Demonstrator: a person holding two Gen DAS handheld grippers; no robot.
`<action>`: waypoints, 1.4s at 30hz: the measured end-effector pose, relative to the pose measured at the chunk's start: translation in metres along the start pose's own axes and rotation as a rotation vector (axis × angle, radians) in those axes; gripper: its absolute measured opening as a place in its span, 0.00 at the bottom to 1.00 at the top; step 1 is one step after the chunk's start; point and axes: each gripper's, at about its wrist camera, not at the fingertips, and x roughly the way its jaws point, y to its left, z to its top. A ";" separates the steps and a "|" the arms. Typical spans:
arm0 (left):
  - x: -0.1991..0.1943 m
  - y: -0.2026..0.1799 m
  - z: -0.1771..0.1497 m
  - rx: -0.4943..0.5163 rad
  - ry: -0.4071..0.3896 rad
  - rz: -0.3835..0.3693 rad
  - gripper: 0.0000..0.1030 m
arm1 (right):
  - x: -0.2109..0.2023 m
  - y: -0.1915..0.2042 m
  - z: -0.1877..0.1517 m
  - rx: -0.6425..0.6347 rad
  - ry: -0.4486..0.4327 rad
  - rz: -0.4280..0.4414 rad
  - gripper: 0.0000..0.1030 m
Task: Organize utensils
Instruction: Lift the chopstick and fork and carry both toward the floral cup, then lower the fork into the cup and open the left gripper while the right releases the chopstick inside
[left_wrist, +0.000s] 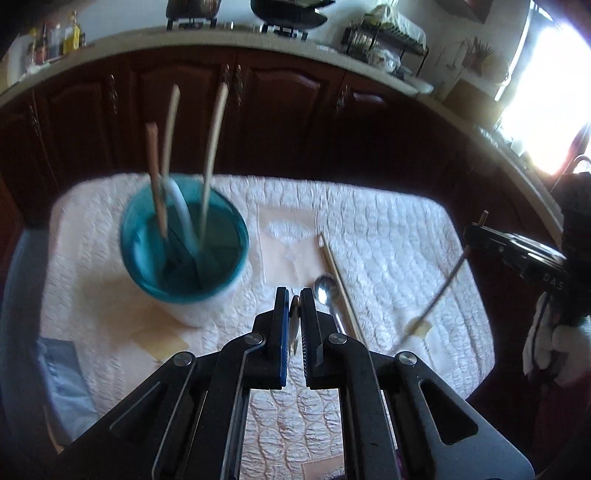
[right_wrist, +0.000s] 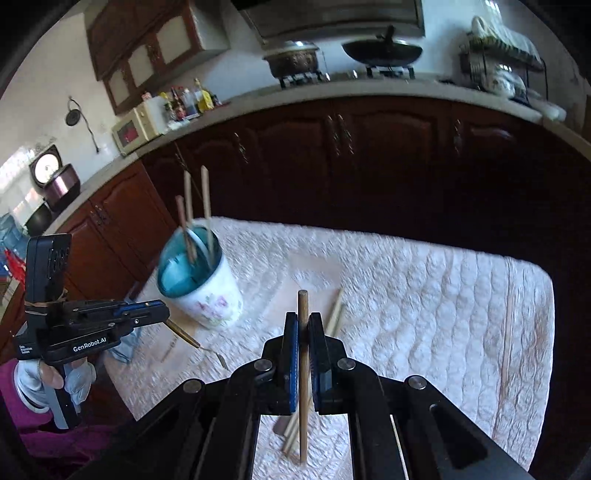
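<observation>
A teal-rimmed white floral cup (left_wrist: 184, 254) (right_wrist: 199, 284) stands on the quilted table cover and holds three wooden chopsticks (left_wrist: 214, 158) and a white spoon (left_wrist: 181, 206). My left gripper (left_wrist: 294, 295) is shut on a small gold-handled fork (right_wrist: 192, 338), held above the cover in front of the cup. My right gripper (right_wrist: 303, 317) is shut on a brown wooden stick (right_wrist: 303, 369); its pale end shows in the left wrist view (left_wrist: 419, 326). A metal spoon (left_wrist: 328, 299) and a pair of chopsticks (left_wrist: 340, 284) (right_wrist: 336, 314) lie on the cover.
The white quilted cover (left_wrist: 388, 240) (right_wrist: 443, 295) spans the table. Dark wood cabinets (left_wrist: 295, 122) and a counter with a stove and dish rack (left_wrist: 388, 40) lie beyond. A blue cloth (left_wrist: 62, 387) sits at the table's left edge.
</observation>
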 end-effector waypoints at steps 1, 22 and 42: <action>-0.007 0.001 0.004 -0.003 -0.012 -0.002 0.04 | -0.001 0.002 0.005 -0.004 -0.010 0.005 0.05; -0.064 0.061 0.079 -0.038 -0.159 0.174 0.04 | -0.015 0.091 0.138 -0.116 -0.212 0.143 0.05; -0.001 0.091 0.064 -0.063 -0.040 0.207 0.04 | 0.103 0.130 0.158 -0.161 -0.033 0.159 0.05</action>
